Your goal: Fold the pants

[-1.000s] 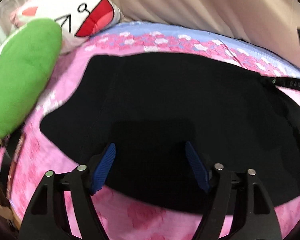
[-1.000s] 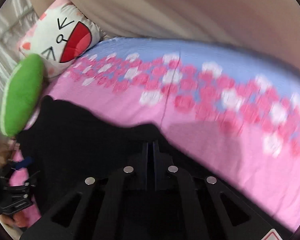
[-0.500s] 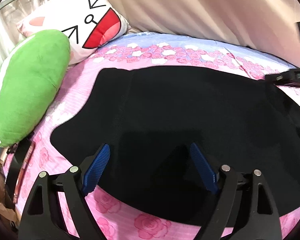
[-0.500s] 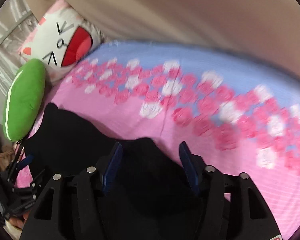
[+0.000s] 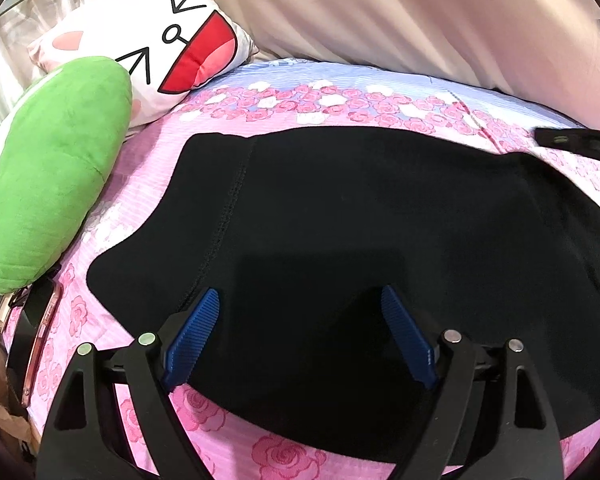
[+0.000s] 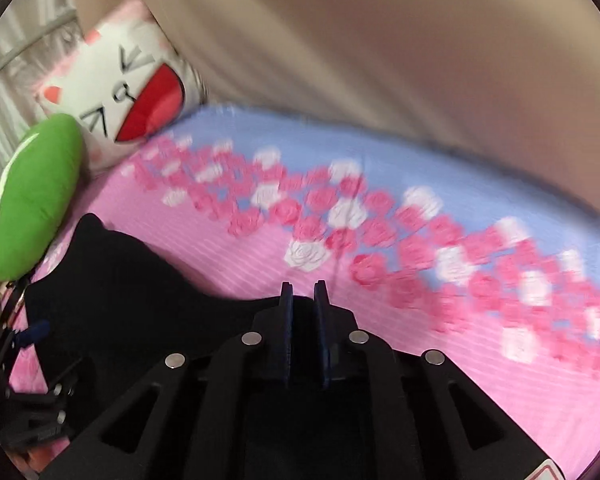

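The black pants point(image 5: 360, 220) lie flat and folded on the pink rose bedsheet point(image 5: 148, 168). My left gripper point(image 5: 300, 332) is open, its blue pads point(image 5: 192, 332) hovering over the near edge of the pants and holding nothing. In the right wrist view the pants point(image 6: 132, 292) spread to the lower left. My right gripper point(image 6: 303, 292) has its blue pads nearly together at the far edge of the pants, with dark cloth between them. The right gripper's tip point(image 5: 576, 140) shows at the right edge of the left wrist view.
A green plush cushion point(image 5: 48, 200) and a white cat-face pillow point(image 5: 160, 48) lie at the head of the bed on the left. A phone point(image 5: 40, 332) lies at the left bed edge. A beige curtain point(image 5: 400, 12) hangs behind the bed.
My right gripper opened half a second ago and has now closed at the far edge of the pants. My left gripper stayed open and rose slightly back from the pants.
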Available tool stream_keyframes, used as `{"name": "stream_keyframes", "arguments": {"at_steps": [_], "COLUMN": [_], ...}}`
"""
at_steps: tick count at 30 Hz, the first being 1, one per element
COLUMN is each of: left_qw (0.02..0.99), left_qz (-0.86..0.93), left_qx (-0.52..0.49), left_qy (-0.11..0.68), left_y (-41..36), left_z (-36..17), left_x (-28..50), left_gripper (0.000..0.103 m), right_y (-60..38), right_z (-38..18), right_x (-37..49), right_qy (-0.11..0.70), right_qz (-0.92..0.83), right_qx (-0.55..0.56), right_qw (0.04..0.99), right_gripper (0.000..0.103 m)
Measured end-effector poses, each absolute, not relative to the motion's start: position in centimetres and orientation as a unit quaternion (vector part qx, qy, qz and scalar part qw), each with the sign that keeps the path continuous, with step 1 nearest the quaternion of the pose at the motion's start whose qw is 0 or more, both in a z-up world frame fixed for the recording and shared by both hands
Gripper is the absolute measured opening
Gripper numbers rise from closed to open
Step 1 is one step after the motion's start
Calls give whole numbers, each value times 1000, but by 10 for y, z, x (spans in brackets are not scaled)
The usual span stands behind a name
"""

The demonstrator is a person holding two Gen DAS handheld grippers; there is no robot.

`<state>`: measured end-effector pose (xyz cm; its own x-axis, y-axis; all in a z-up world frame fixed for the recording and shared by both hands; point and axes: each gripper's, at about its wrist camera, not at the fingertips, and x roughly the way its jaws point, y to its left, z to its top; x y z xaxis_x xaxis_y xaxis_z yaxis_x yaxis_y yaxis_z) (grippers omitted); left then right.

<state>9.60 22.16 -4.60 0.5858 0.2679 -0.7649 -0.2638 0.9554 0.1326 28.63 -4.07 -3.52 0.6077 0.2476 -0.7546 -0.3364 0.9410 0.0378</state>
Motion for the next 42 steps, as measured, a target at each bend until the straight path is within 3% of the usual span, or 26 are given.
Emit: {"name": "stream_keyframes", "arguments": {"at_steps": [7, 8, 9, 15, 17, 21, 22, 28, 31, 33, 34, 35, 42], "left_qw": [888, 888, 888, 893, 895, 902, 903, 905, 906, 905, 904, 903, 902], "left_qz": [151, 150, 149, 134, 124, 93, 86, 52, 41, 37, 33, 31, 17], "left_qx": [19, 20, 20, 34, 30, 37, 41, 51, 60, 63, 65, 69, 92], "left_qy": [434, 435, 434, 429, 427, 420, 420, 418, 418, 419, 421, 423, 422], "left_y": [209, 207, 205, 181, 170, 137, 127, 75, 51, 40, 33, 27, -4], "left_z": [-45, -44, -43, -33, -29, -23, -22, -18, -17, -17, -18, -18, -18], "left_x": [94, 94, 93, 87, 87, 81, 80, 74, 71, 69, 69, 69, 68], "left_gripper": [81, 81, 81, 82, 84, 86, 86, 87, 88, 89, 89, 89, 89], "right_y": [-69, -77, -93, -156, -182, -271, -306, -463, -511, -527, -534, -536, -531], "right_z": [-61, -69, -71, -33, -41, -45, -34, 0, -1, -8, -12, -18, 1], "right_x": [229, 232, 234, 172, 151, 95, 70, -28, -38, -37, -33, -28, -44], "right_qy": [444, 452, 454, 411, 425, 431, 419, 363, 372, 377, 379, 387, 362], "right_qz": [154, 135, 130, 89, 60, -20, -79, -268, -298, -294, -282, -258, -267], "right_qx": [-71, -72, -51, -11, -18, 26, 40, 108, 120, 129, 144, 159, 130], "right_qw": [880, 879, 880, 907, 903, 902, 904, 886, 871, 869, 870, 871, 884], "right_gripper": [12, 4, 3, 17, 28, 24, 29, 35, 50, 51, 39, 7, 5]}}
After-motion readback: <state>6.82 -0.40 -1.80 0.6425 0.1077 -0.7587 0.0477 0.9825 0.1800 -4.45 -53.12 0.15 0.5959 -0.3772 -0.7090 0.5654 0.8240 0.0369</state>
